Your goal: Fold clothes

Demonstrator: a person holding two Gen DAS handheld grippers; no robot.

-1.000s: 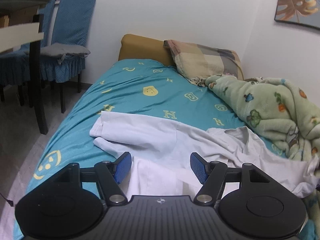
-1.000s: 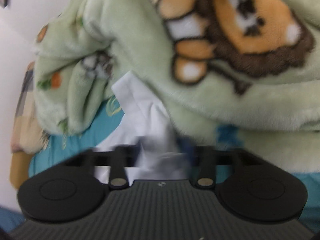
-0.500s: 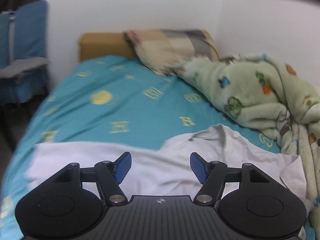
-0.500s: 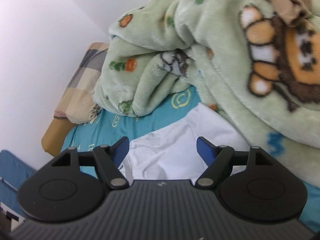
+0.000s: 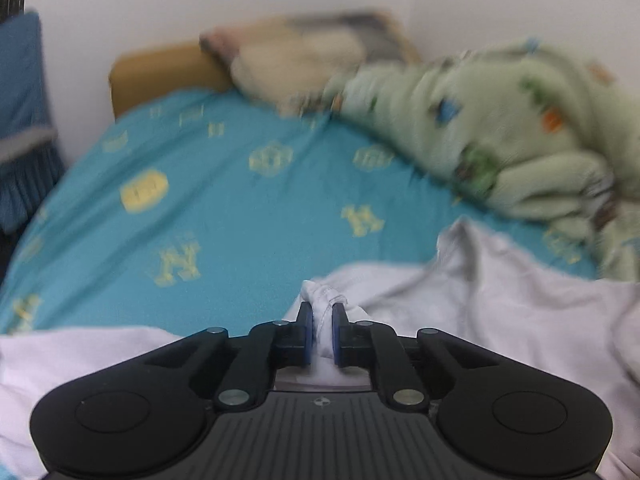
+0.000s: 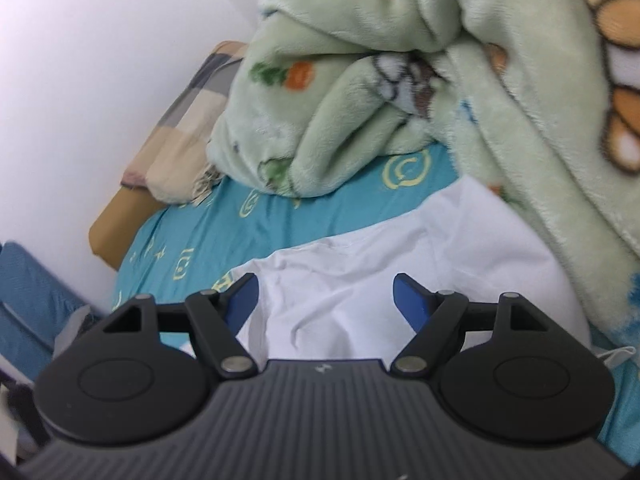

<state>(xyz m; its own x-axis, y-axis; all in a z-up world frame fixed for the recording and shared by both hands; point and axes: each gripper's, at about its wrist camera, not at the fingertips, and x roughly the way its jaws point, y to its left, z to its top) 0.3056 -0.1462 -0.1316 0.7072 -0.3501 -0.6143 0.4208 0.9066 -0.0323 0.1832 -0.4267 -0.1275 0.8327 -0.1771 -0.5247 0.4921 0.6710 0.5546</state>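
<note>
pinching a bunched fold of the white shirt (image 5: 500, 300), the left gripper (image 5: 319, 314) jaws clamp it; right gripper (image 6: 325, 294) jaws gape wide.

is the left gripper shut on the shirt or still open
Shut. The left gripper has its blue pads pressed on a bunched hem of the white shirt.

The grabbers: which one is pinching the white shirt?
The left gripper: its blue pads are squeezed shut on a bunch of white shirt. The right gripper is wide open, holding nothing.
</note>
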